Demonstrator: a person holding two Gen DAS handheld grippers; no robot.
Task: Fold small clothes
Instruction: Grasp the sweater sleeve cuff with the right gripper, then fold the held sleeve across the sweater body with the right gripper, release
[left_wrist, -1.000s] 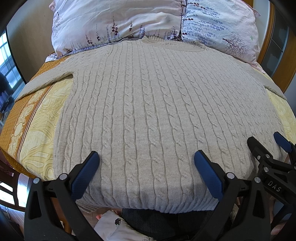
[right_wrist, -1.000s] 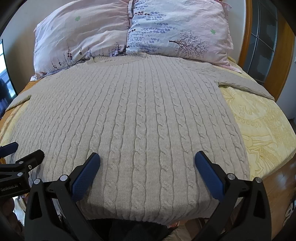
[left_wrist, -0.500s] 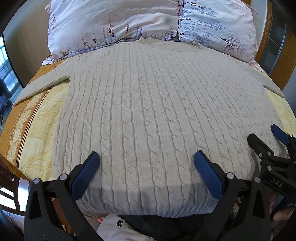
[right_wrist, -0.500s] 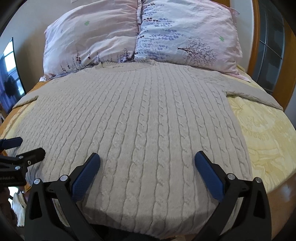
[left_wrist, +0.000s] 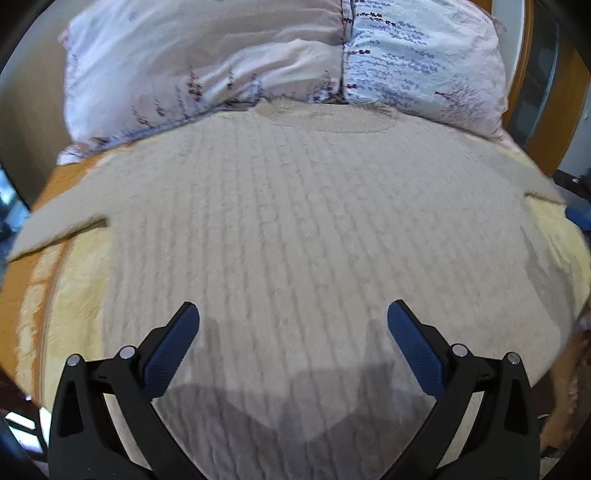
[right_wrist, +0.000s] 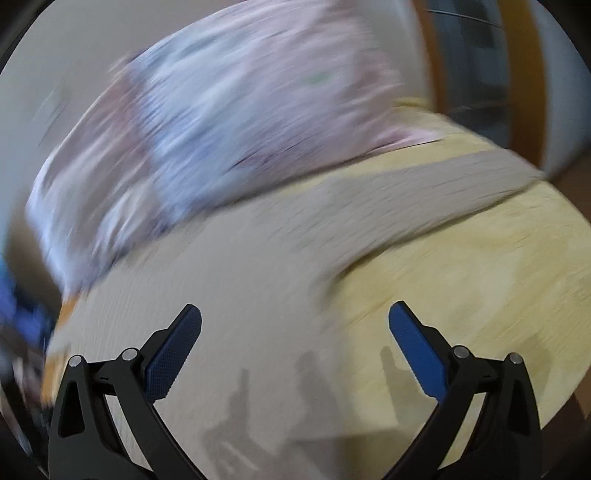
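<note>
A beige cable-knit sweater (left_wrist: 295, 236) lies flat on the yellow bedspread (right_wrist: 498, 295), collar toward the far pillows (left_wrist: 207, 62). Left gripper (left_wrist: 293, 343) and right gripper (right_wrist: 295, 343) hover above it, jaws spread, empty.

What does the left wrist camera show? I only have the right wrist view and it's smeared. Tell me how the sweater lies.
Observer: The cable-knit sweater lies spread flat on the bed, its collar up against the two floral pillows.
Operator: Give me the left sleeve.
Observer: That sleeve stretches out sideways over the orange and yellow bedspread, unfolded.
Operator: Report the left gripper.
Observer: The left gripper is over the sweater's lower body, jaws wide apart, nothing between them.
</note>
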